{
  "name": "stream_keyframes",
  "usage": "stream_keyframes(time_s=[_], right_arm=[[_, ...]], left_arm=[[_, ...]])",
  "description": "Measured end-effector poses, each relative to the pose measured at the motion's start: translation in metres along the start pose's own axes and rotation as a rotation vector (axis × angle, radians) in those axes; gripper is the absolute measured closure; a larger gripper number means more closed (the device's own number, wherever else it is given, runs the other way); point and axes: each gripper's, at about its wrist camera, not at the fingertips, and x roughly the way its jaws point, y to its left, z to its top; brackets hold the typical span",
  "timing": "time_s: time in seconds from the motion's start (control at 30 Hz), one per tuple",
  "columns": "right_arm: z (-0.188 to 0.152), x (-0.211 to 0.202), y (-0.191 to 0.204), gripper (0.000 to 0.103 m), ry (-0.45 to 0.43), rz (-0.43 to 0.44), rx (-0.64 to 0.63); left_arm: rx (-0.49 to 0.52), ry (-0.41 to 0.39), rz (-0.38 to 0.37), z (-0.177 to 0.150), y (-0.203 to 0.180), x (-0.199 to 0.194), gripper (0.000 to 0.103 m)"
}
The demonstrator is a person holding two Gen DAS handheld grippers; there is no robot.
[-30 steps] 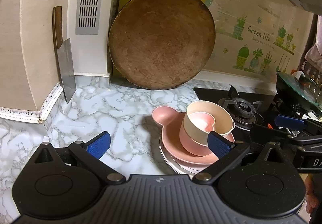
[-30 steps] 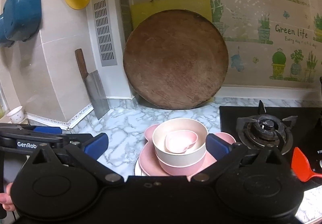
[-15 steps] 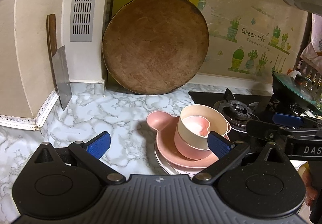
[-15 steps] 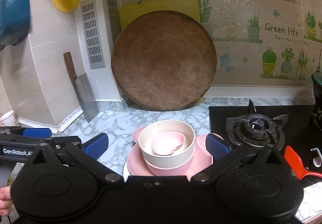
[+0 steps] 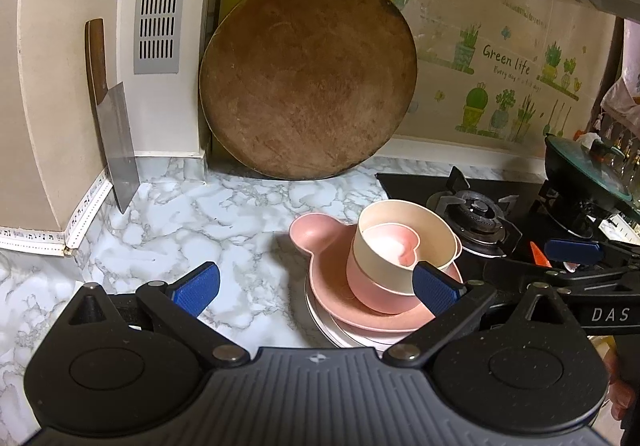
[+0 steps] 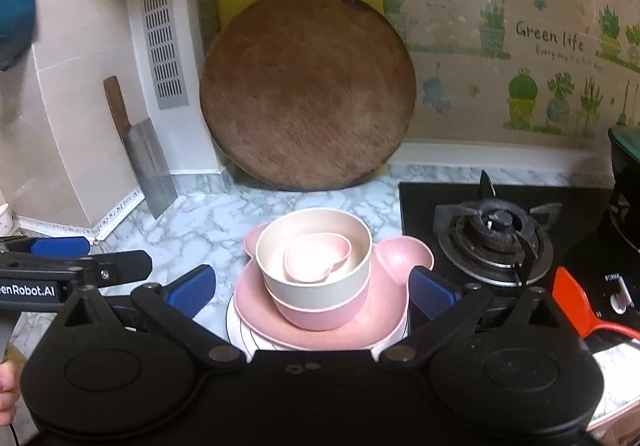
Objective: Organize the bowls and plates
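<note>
White plate (image 6: 240, 326) mostly hidden (under pink plate (image 6: 256, 310)).

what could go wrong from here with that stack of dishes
1. The heart-shaped dish sits loose in the cream bowl, which is nested in the pink bowl; a tilted lift might spill them.
2. The stack sits close to the gas burner, so a sideways push may knock it onto the stove.
3. Both grippers, left gripper and right gripper, are open and crowd the pink eared plate; they might collide.
</note>
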Motion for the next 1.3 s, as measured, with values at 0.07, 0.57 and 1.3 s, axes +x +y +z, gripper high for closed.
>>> stream_keyframes(time_s=[0.07, 0.57, 1.3], right_arm=[[-0.001, 0.002, -0.001, 0.0, 0.014, -0.013, 0.006], [0.0, 0.006, 0.005, 0.0, 0.04, -0.036, 0.006], [0.002, 0.015, 0.006, 0.0, 0.064, -0.04, 0.0]], left_arm=[[-0.001, 0.006, -0.003, 0.0, 0.0, 0.001, 0.0], [-0.01, 0.031, 0.004, -0.004, 0.003, 0.006, 0.0], [-0.038, 0.046, 0.017, -0.005, 0.01, 0.012, 0.0]])
